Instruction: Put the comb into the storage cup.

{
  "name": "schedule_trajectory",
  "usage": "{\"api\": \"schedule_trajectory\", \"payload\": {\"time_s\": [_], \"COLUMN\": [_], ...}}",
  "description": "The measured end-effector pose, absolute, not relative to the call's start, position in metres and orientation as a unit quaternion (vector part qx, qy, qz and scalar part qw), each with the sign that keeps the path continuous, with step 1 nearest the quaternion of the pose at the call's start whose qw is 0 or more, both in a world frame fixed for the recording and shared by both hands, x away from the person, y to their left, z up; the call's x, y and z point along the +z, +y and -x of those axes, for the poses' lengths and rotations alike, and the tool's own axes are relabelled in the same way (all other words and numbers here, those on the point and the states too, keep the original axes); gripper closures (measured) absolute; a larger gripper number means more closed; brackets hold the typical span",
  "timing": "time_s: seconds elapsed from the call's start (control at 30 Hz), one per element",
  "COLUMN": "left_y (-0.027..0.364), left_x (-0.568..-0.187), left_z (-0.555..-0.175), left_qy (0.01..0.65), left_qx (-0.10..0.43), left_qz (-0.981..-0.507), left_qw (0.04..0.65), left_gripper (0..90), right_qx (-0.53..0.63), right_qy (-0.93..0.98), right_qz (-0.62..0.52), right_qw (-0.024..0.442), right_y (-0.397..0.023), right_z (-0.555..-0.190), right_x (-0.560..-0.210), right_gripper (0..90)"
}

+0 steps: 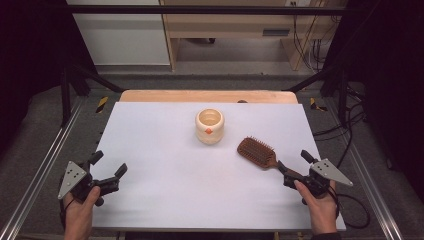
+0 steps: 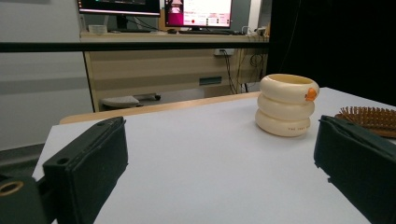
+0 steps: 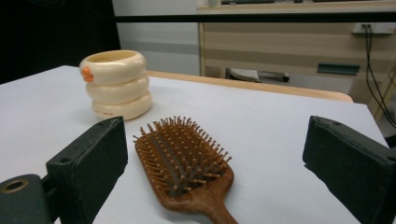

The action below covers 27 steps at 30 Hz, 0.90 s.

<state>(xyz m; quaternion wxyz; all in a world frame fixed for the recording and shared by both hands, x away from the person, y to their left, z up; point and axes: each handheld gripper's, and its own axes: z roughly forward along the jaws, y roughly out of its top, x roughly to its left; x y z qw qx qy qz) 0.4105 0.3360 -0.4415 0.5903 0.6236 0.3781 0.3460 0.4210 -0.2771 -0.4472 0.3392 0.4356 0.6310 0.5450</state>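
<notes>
A cream pot (image 1: 209, 126) made of three stacked rings, with an orange mark on its front, stands upright near the middle of the white table top (image 1: 160, 145). A brown wooden hairbrush (image 1: 256, 152) lies bristles up to the pot's right, its handle pointing at my right gripper (image 1: 295, 162). That gripper is open at the table's right front. In the right gripper view (image 3: 217, 140) the hairbrush (image 3: 184, 163) lies between the wide jaws, and neither pad touches it. My left gripper (image 1: 109, 163) is open and empty at the left front. Its own view (image 2: 219, 154) looks toward the pot (image 2: 286, 105).
A wooden strip (image 1: 207, 96) borders the table's far side. Metal rails (image 1: 45, 165) run along both sides, with cables (image 1: 345, 125) on the floor at the right. A desk with monitors (image 2: 196, 11) stands beyond the table.
</notes>
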Motion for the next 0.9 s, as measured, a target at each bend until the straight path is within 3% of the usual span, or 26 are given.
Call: {"api": "schedule_trajectory", "payload": {"time_s": [0.9], "left_y": [0.335], "left_x": [-0.443], "left_z": [-0.412], "left_qy": [0.376], "left_qx": [0.350], "left_qz": [-0.631], "left_qw": [0.581], "left_gripper": [2.7], "right_qx": [0.505], "right_qy": [0.638], "right_qz": [-0.465], "right_qw": [0.349], "right_y": [-0.273], "right_z": [-0.424], "right_x": [-0.430], "right_gripper": [12.8]}}
